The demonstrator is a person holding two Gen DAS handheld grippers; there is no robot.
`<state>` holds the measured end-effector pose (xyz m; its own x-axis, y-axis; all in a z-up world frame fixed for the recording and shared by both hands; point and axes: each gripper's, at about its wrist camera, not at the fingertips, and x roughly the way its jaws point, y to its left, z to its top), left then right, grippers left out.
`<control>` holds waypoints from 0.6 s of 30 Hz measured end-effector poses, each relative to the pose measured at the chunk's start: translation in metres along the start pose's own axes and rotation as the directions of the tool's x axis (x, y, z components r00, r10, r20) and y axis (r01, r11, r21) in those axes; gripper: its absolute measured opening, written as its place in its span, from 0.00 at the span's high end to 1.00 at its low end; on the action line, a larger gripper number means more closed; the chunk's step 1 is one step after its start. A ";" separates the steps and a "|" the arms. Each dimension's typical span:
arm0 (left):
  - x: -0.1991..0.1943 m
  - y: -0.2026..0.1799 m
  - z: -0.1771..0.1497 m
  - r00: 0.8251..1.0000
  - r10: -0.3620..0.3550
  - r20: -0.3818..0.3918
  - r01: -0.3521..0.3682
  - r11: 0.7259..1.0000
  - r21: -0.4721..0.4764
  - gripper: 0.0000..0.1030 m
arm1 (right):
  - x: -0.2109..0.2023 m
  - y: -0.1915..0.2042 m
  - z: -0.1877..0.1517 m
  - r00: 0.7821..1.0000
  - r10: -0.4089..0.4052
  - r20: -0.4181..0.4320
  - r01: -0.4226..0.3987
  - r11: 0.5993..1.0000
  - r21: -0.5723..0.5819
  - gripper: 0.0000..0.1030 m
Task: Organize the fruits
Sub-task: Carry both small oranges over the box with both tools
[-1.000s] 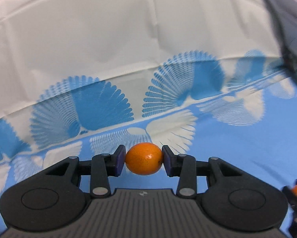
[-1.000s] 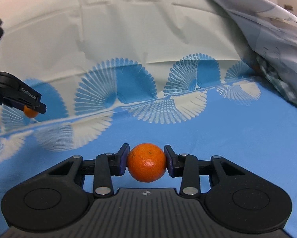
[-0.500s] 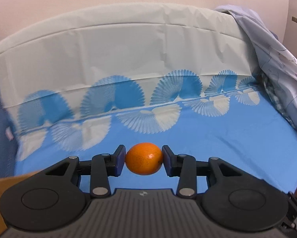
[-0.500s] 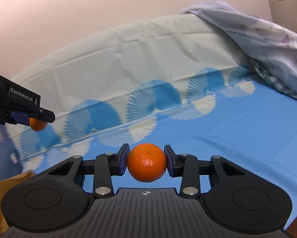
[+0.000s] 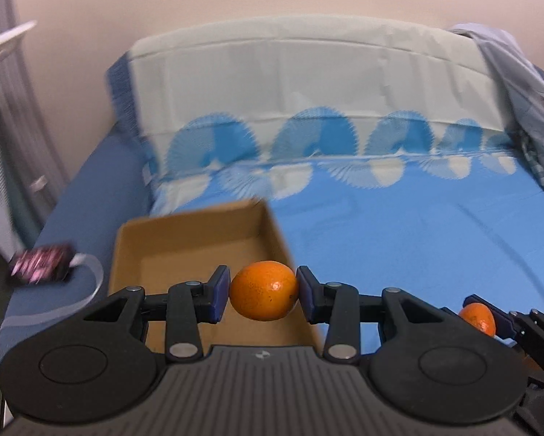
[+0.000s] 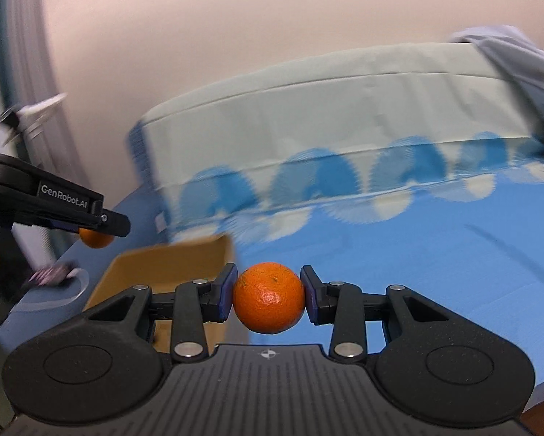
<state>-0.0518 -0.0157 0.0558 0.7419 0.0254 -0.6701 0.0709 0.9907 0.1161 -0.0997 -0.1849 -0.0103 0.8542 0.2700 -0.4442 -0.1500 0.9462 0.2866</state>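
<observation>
The left gripper point(image 5: 263, 296) clenches an oval orange fruit point(image 5: 264, 295) above the open brown cardboard box point(image 5: 184, 243) on the blue bedsheet point(image 5: 417, 232). The right gripper point(image 6: 268, 298) grasps a round orange tangerine point(image 6: 269, 298) beside the box's right wall.

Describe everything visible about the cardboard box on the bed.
The cardboard box is plain brown, open-topped and shallow, with thin upright walls and a flat floor. What shows of its inside holds nothing; the near part is hidden behind the hand-held gripper. It rests on the bed's dark blue side strip, its right wall next to the light blue sheet. Nothing visibly touches its rim. Motion blur softens its edges.
</observation>
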 end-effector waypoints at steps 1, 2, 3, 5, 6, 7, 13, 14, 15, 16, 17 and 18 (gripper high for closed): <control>-0.007 0.009 -0.010 1.000 0.008 -0.006 -0.008 1.000 -0.015 0.57 | -0.004 0.009 -0.005 1.000 0.019 -0.012 -0.019 1.000 -0.015 0.62; -0.014 0.016 -0.021 1.000 0.018 -0.012 -0.019 0.999 -0.028 0.57 | -0.007 0.017 -0.011 0.999 0.037 -0.024 -0.038 0.999 -0.031 0.62; -0.019 0.023 -0.029 1.000 0.027 -0.016 -0.027 0.999 -0.038 0.57 | -0.010 0.025 -0.015 0.998 0.051 -0.038 -0.053 0.998 -0.046 0.62; -0.029 0.035 -0.046 0.999 0.038 -0.021 -0.039 0.997 -0.059 0.57 | -0.015 0.039 -0.025 0.994 0.078 -0.071 -0.083 0.994 -0.073 0.62; -0.033 0.041 -0.054 0.999 0.042 -0.026 -0.043 0.997 -0.070 0.57 | -0.017 0.045 -0.028 0.993 0.086 -0.080 -0.092 0.992 -0.084 0.62; -0.037 0.046 -0.062 0.999 0.042 -0.032 -0.044 0.996 -0.081 0.57 | -0.020 0.051 -0.031 0.991 0.093 -0.091 -0.102 0.990 -0.100 0.62; -0.049 0.068 -0.100 0.997 0.044 -0.056 -0.051 0.991 -0.125 0.57 | -0.036 0.081 -0.041 0.991 0.095 -0.098 -0.115 0.968 -0.222 0.62; -0.048 0.069 -0.105 0.997 0.042 -0.059 -0.050 0.990 -0.131 0.57 | -0.039 0.085 -0.043 0.991 0.094 -0.094 -0.114 0.963 -0.243 0.62; -0.048 0.072 -0.110 0.997 0.036 -0.067 -0.045 0.989 -0.138 0.57 | -0.037 0.086 -0.042 0.991 0.093 -0.092 -0.114 0.959 -0.259 0.62; -0.046 0.073 -0.113 0.997 0.031 -0.073 -0.042 0.989 -0.144 0.57 | -0.040 0.089 -0.043 0.991 0.094 -0.091 -0.116 0.954 -0.277 0.62; -0.045 0.074 -0.116 0.997 0.029 -0.078 -0.040 0.988 -0.151 0.57 | -0.041 0.093 -0.044 0.992 0.095 -0.088 -0.117 0.948 -0.296 0.62; -0.044 0.075 -0.119 0.996 0.025 -0.082 -0.038 0.987 -0.157 0.57 | -0.043 0.097 -0.045 0.992 0.095 -0.085 -0.117 0.943 -0.313 0.62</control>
<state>-0.1583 0.0738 0.0069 0.6859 0.0612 -0.7252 -0.0628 0.9977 0.0248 -0.1734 -0.0971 -0.0021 0.7904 0.3732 -0.4858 -0.3974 0.9159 0.0570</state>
